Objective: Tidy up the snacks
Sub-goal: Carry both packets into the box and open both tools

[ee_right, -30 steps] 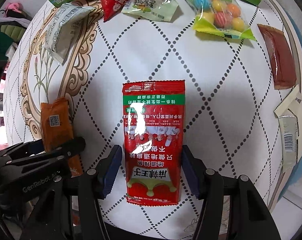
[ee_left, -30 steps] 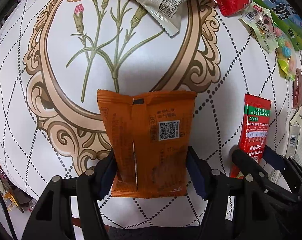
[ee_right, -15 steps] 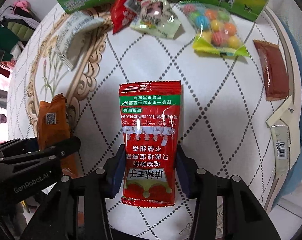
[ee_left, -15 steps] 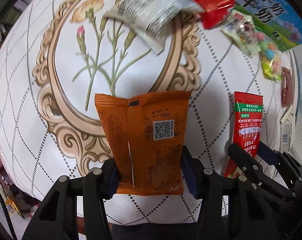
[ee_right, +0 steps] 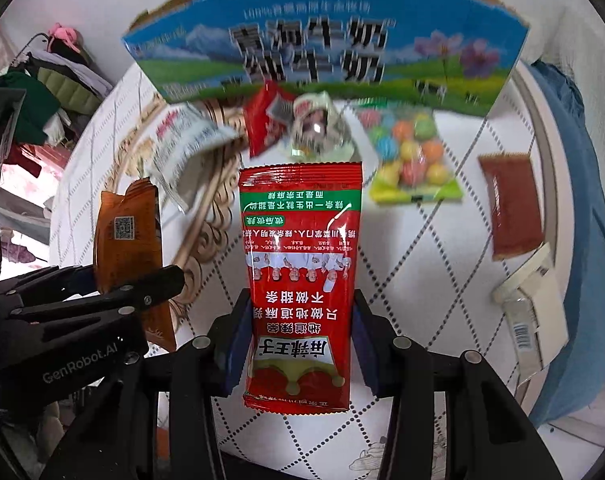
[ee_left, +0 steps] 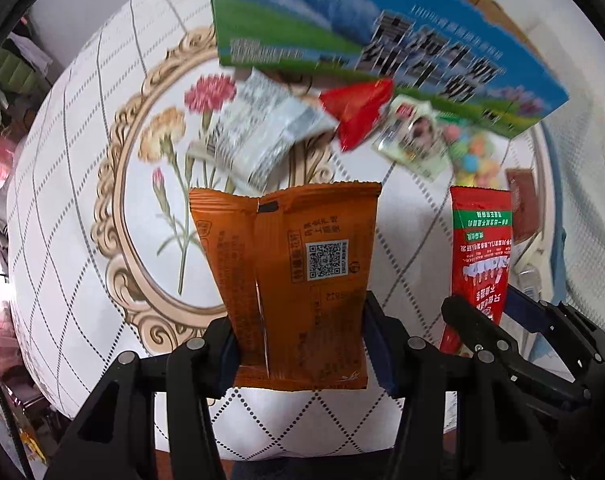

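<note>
Left claw (ee_left: 300,344): pads pinch the lower sides of the orange packet (ee_left: 290,280), lifted off the tablecloth (ee_left: 62,208). Packet's long axis runs straight ahead along the fingers, top seal forward. Blue milk carton (ee_left: 382,52) lies ahead and slightly right, across the far table edge, beyond a white packet (ee_left: 258,136), a small red packet (ee_left: 358,110) and a pale packet (ee_left: 414,136). Right claw shows at lower right with its own load.

Right claw (ee_right: 298,340): pressed onto the lower half of the red packet (ee_right: 300,264), also held clear of the cloth, long axis pointing forward. Carton (ee_right: 326,44) sits dead ahead, open top edge facing up. Candy bag (ee_right: 410,160) and brown packet (ee_right: 510,204) lie right of the line.

Judgement: both loads head for the carton; the right claw is better lined up with it, neither clearly nearer.
</note>
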`<state>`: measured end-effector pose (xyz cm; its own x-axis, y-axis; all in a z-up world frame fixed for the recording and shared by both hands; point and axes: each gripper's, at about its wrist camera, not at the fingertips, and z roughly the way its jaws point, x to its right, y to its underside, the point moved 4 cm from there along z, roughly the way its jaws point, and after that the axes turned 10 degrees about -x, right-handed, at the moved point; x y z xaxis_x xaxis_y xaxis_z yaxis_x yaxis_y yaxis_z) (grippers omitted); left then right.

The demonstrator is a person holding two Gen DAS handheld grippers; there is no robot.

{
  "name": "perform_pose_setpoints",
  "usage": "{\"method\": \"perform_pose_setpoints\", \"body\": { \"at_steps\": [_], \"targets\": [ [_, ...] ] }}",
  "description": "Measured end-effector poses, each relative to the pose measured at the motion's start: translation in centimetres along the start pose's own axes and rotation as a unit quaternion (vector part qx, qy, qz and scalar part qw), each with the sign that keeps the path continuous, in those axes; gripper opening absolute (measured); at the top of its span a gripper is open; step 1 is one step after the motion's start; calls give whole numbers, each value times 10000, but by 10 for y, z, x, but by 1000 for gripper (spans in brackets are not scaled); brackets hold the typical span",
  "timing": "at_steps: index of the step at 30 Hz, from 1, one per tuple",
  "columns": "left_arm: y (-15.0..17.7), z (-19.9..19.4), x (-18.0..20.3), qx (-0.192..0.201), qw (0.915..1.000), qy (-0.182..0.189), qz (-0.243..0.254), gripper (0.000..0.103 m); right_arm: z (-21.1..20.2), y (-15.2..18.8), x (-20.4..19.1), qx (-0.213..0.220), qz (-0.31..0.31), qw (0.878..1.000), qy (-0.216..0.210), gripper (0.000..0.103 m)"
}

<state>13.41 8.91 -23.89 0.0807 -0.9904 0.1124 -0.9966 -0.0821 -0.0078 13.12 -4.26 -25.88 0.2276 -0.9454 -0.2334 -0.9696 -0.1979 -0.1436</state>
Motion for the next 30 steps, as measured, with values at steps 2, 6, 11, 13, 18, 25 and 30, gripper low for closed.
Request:
{"method": "perform_pose_setpoints", "body": {
  "at_steps": [2, 6, 11, 13, 18, 25, 30],
  "targets": [
    [-6, -11, 4, 56, 9999, 91, -8, 51, -11, -2, 2, 98, 6, 9999, -30, 49],
    [-15, -36, 3, 181, 9992, 347, 16, 51, -37, -7, 7, 250, 56, 9995, -159, 48],
    [-44, -80, 22, 529, 9961, 675, 201, 51, -81, -33, 14, 687, 105, 9972, -286, 48],
    [-60, -94, 32, 636, 9946, 773, 286, 51, -99, -48, 16, 861, 111, 9957, -328, 48],
    [-119, -131, 43, 801, 9918, 884, 464, 51, -139, -102, 23, 1244, 115, 9908, -517, 48],
    [-208, -128, 22, 522, 9968, 522, 317, 51, -150, -193, 18, 1292, 115, 9878, -859, 48],
    [-253, -98, 6, -45, 9993, 212, 311, 51, -115, -243, 14, 905, 265, 9896, -1085, 48]
  ]
}}
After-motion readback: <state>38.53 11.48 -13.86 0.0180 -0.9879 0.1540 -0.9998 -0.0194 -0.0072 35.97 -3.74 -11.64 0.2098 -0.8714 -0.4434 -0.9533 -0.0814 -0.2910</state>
